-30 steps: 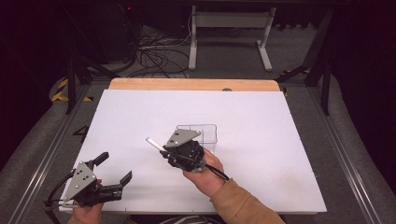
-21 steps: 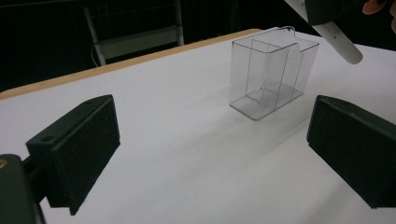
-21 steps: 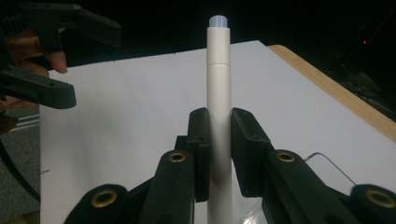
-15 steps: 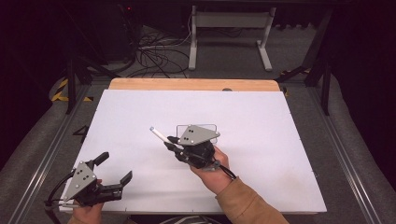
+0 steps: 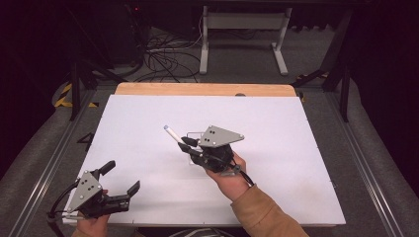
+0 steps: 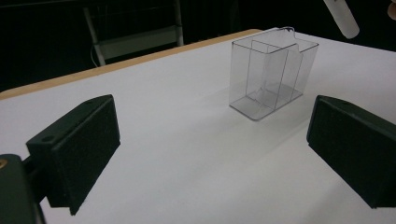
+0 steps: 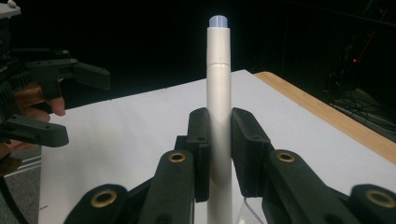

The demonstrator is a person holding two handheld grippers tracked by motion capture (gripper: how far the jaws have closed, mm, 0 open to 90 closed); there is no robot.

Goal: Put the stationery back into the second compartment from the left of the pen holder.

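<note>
Your left gripper [image 5: 119, 183] rests at the table's [image 5: 306, 148] near left corner as before, jaws spread and empty. Your right gripper [image 5: 186, 143], clamped on the white pen [image 5: 171, 133], has carried it up and toward mid-table over the last second. It now hangs above the clear box [image 6: 271, 74], so a drop-in looks likely.

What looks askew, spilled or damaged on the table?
Nothing stands out. The clear box stands upright and intact on the table, nothing is spilled, and the right hand-held gripper holds a white pen straight between its jaws.
</note>
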